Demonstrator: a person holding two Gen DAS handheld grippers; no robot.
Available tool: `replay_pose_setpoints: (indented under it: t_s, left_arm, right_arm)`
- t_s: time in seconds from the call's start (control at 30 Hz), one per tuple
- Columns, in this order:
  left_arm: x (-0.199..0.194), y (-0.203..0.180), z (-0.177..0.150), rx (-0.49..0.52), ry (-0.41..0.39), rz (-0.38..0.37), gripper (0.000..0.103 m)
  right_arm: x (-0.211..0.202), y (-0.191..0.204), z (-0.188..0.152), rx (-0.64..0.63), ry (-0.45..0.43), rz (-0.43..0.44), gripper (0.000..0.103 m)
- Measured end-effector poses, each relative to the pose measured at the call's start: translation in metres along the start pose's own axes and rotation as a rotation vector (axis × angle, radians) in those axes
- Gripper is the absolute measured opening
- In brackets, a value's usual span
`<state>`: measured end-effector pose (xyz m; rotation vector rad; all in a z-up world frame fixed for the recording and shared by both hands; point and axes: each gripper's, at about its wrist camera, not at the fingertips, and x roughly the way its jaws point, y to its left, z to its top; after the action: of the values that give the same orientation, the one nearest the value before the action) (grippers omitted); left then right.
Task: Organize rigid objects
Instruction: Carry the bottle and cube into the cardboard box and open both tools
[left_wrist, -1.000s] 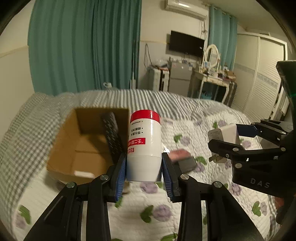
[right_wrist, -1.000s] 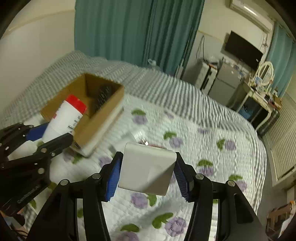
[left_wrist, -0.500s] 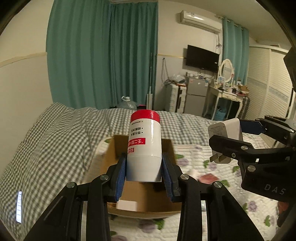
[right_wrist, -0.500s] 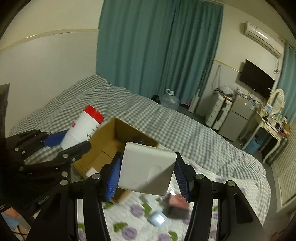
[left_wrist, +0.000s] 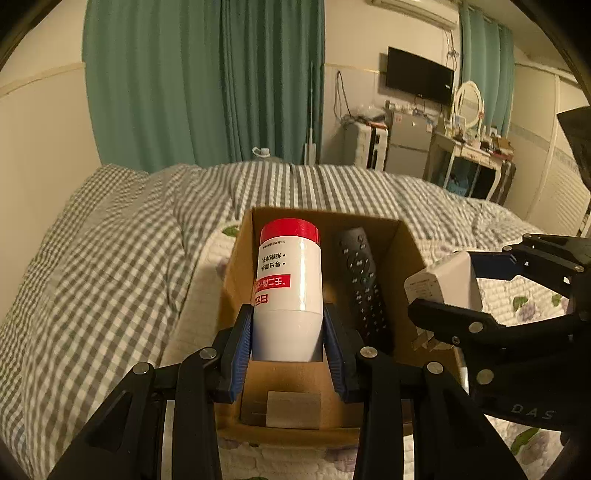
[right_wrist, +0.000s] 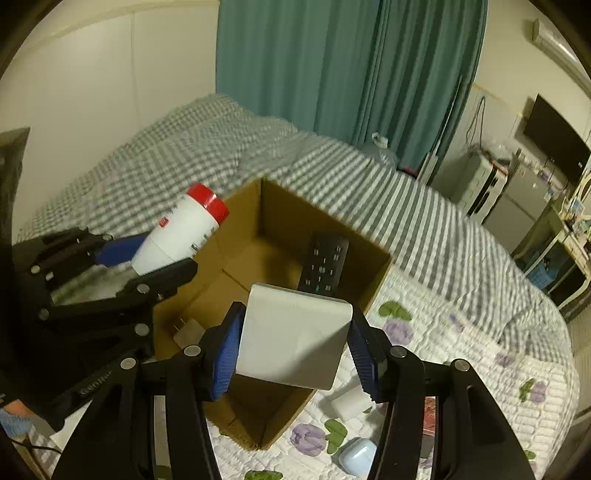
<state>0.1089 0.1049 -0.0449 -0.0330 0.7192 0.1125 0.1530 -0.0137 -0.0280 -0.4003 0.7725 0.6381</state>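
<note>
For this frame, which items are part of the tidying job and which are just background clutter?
Job items: red-capped white bottle in left gripper; white power adapter in right gripper; cardboard box; remote control inside it; small white case on quilt.

Background: teal curtains, wall television, mirror.

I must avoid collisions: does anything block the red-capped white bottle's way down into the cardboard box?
Nothing visible does. The red-capped white bottle hangs over bare box floor; the black remote control leans on the right wall.
</note>
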Motion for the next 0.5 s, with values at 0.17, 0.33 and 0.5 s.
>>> replay_pose_setpoints:
  t_s: [0.17,0.33,0.5]
  left_arm:
    - [0.014,-0.002,-0.004,0.016,0.022,0.007,0.037]
    - [0.023,0.000,-0.007,0.016,0.047,0.017,0.037]
    - [0.026,0.001,-0.011,0.010,0.067,0.017,0.039]
  right_arm:
    - [0.022,-0.001,-0.007,-0.013,0.040,0.021,0.054]
    - [0.038,0.008,-0.016,-0.047,0.074,0.045,0.054]
    - [0.036,0.009,-0.024,-0.052,0.065,0.059,0.056]
